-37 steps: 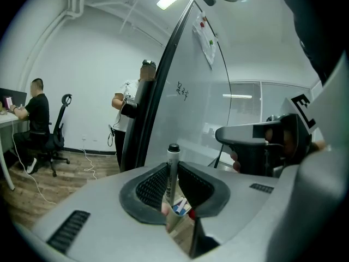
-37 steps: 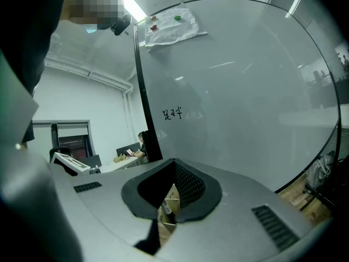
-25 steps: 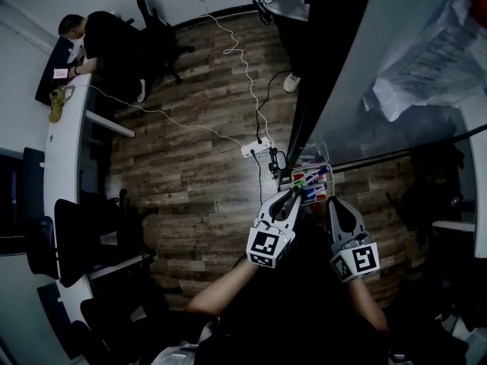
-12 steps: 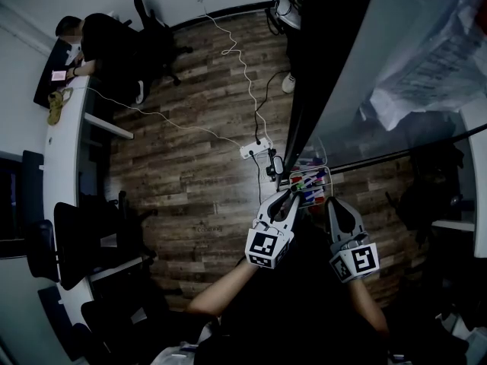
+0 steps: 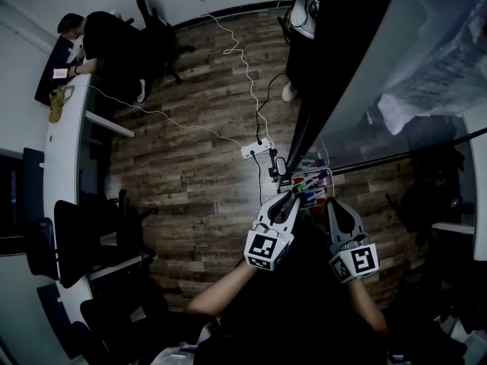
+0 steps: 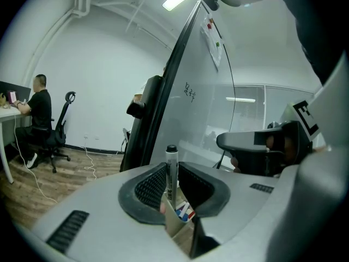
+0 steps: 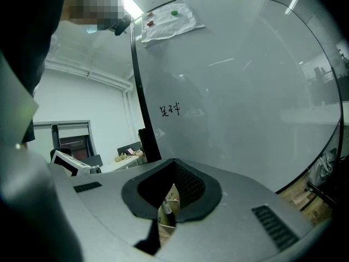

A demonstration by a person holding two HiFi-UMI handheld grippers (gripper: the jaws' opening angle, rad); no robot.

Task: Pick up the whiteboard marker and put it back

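Observation:
A white whiteboard marker [image 6: 171, 171] with a black cap stands upright between the jaws of my left gripper [image 6: 173, 201], which is shut on it. Right below it is a small marker box [image 6: 182, 214] holding blue and red markers. In the head view the left gripper [image 5: 292, 196] has its tip at the box [image 5: 310, 182], which hangs by the whiteboard's [image 5: 396, 59] lower edge. My right gripper [image 5: 333, 202] is beside it, shut and holding nothing. In the right gripper view the box [image 7: 166, 210] shows through the gap under the jaws.
The whiteboard [image 7: 229, 91] fills the right side. A power strip [image 5: 256, 149] with a white cable lies on the wooden floor. A person [image 5: 87, 33] sits at a desk far left; another person [image 5: 306, 21] stands by the board's far end. Chairs [image 5: 76, 242] line the left.
Both grippers stay almost where they were, the left still on the marker. The standing person at the top has stepped further into view beside the board.

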